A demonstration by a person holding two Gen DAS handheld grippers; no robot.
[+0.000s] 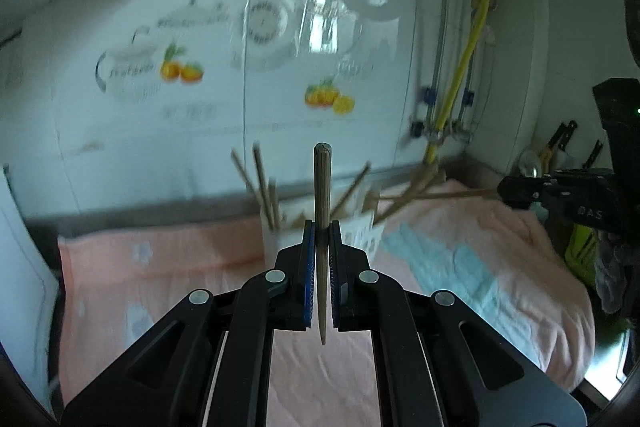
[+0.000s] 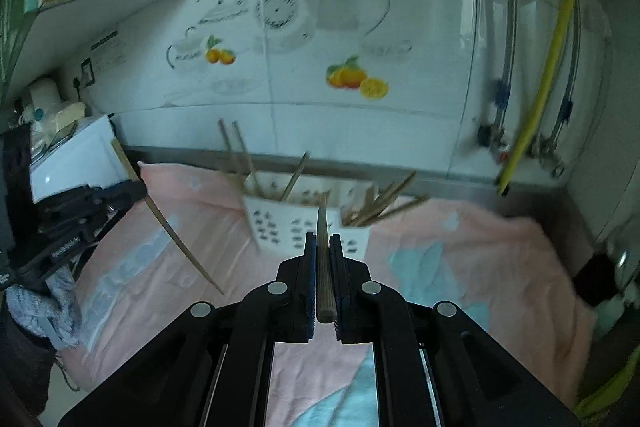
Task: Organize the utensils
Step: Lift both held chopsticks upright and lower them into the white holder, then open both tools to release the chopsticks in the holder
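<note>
My left gripper is shut on a wooden chopstick, held upright with its thick end up. My right gripper is shut on another wooden chopstick that points forward toward a white patterned utensil holder. The holder stands on a pink towel and has several chopsticks leaning in it. In the left wrist view the holder is partly hidden behind my fingers. The right gripper shows at the right of the left wrist view; the left gripper shows at the left of the right wrist view.
A tiled wall with fruit decals runs behind the counter. A yellow hose and pipes hang at the right. A white appliance stands at the left. Knives stand at the far right corner.
</note>
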